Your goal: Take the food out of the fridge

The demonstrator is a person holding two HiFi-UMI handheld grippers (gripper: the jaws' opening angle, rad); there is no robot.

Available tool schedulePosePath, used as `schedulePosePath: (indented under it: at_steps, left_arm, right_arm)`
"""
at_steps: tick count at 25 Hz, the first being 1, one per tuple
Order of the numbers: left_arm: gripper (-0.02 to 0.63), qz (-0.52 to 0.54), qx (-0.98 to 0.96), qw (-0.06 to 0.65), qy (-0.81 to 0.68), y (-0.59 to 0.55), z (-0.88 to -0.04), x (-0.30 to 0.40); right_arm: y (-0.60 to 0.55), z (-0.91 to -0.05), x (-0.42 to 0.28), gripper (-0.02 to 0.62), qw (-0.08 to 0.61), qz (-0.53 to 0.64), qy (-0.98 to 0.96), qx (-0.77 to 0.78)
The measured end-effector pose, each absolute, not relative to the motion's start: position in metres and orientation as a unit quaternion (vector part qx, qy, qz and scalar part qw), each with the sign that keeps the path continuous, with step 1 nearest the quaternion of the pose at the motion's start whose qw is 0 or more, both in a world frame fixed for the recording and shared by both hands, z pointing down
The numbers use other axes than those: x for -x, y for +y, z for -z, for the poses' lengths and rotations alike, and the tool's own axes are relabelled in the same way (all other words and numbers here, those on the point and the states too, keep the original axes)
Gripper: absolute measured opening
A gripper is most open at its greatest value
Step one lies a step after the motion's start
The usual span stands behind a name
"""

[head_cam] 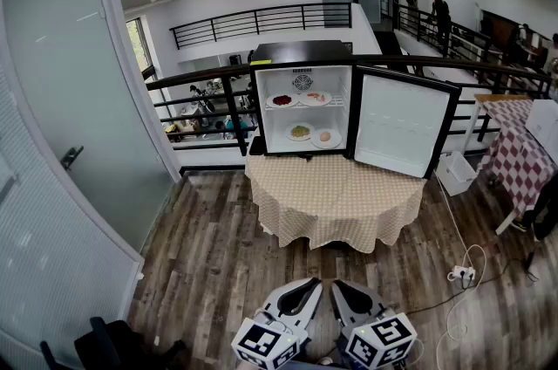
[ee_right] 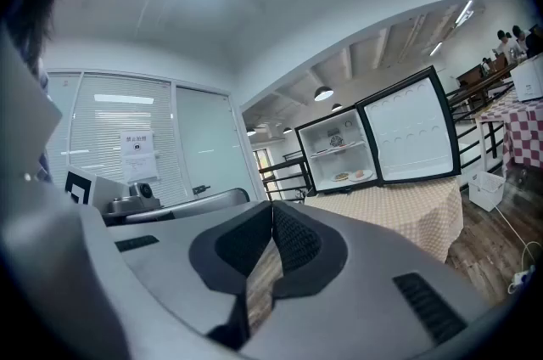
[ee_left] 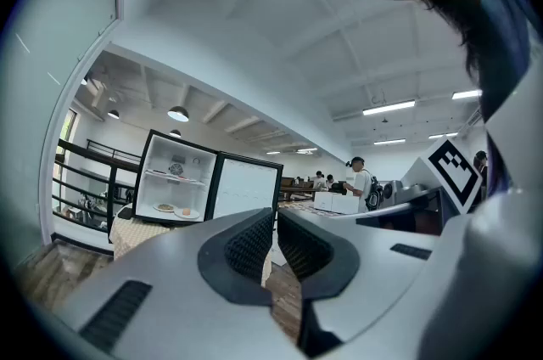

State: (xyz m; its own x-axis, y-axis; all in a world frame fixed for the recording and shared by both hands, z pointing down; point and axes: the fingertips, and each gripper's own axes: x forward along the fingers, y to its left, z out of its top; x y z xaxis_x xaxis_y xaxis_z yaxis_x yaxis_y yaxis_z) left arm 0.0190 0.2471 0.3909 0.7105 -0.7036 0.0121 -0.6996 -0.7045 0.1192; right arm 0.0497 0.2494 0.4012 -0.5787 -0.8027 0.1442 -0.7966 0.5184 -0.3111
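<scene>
A small black fridge (head_cam: pixel 301 50) stands on a round table (head_cam: pixel 336 198) with its door (head_cam: pixel 401 124) swung open to the right. Inside, the upper shelf carries a plate with dark red food (head_cam: pixel 282 100) and a second plate (head_cam: pixel 315 98). The lower level holds a plate of yellowish food (head_cam: pixel 301 132) and a plate with a pale bun (head_cam: pixel 326 137). My left gripper (head_cam: pixel 314 283) and right gripper (head_cam: pixel 336 284) are low at the frame's bottom, far from the fridge, both shut and empty. The fridge (ee_left: pixel 174 180) (ee_right: pixel 339 150) shows small in both gripper views.
A frosted glass door (head_cam: pixel 70 106) and wall fill the left. A black railing (head_cam: pixel 200 98) runs behind the table. A checkered table (head_cam: pixel 519 154) and white bin (head_cam: pixel 455 172) stand at right, with cables and a power strip (head_cam: pixel 460 274) on the wooden floor.
</scene>
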Motion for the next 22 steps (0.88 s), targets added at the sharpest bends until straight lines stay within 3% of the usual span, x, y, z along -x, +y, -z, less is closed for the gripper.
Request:
schedulePosePath:
  at_steps: [22]
  left_arm:
    - [0.026, 0.018, -0.917, 0.092, -0.388, 0.178, -0.403, -0.006]
  right_arm:
    - [0.183, -0.415, -0.048, 0.018, 0.003, 0.209, 0.855, 0.475]
